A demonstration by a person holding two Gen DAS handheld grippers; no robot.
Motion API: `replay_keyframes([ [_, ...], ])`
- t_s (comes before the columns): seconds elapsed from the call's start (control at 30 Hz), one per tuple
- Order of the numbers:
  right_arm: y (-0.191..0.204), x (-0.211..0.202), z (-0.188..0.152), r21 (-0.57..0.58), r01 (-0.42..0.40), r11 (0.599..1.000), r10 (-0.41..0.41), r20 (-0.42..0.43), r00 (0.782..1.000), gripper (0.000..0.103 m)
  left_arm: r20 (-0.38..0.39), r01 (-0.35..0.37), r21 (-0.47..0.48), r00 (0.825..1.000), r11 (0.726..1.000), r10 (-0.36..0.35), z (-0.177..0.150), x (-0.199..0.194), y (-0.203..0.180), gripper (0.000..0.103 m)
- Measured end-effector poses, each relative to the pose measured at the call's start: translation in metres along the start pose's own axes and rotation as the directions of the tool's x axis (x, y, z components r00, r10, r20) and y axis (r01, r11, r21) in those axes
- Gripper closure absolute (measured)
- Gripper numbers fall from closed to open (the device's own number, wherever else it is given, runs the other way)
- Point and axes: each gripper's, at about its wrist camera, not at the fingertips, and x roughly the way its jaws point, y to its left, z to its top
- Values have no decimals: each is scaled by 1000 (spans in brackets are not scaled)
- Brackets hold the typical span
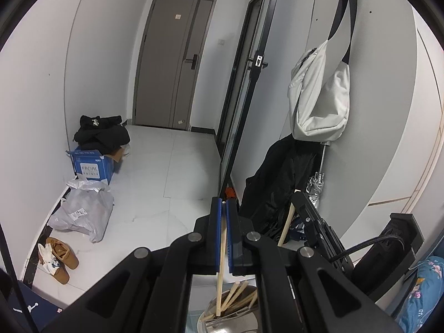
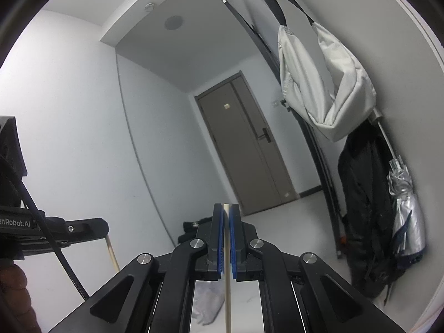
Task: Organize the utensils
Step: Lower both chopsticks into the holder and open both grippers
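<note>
Left gripper [image 1: 223, 208]: you pinch one chopstick [image 1: 221, 263] above the holder [image 1: 219, 322], ready to drop | right gripper [image 2: 226, 213]: you pinch a second chopstick [image 2: 227, 291] upright, waiting.

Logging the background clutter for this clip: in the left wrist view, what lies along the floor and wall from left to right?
Brown shoes → grey plastic bag → blue cardboard box → grey door → black-framed glass door → white shoulder bag.
</note>
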Motion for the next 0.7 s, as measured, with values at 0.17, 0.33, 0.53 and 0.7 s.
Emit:
replay_keyframes([
  [0.17,0,4,-14,-5,2,1000,-2,16,1000,99,-11,3,8,1000,1000,-3,-1,8,-1,103],
  [0.33,2,6,-26,-15,-5,1000,6,31,1000,99,-26,1,-2,1000,1000,-1,-5,14,3,103],
  [0.53,8,2,-38,-54,-13,998,15,39,999,99,-40,1,24,999,1000,0,-10,17,-2,103],
  [0.7,5,-7,-43,-62,-35,997,35,8,999,99,-54,15,24,998,1000,-13,-17,16,1,103],
])
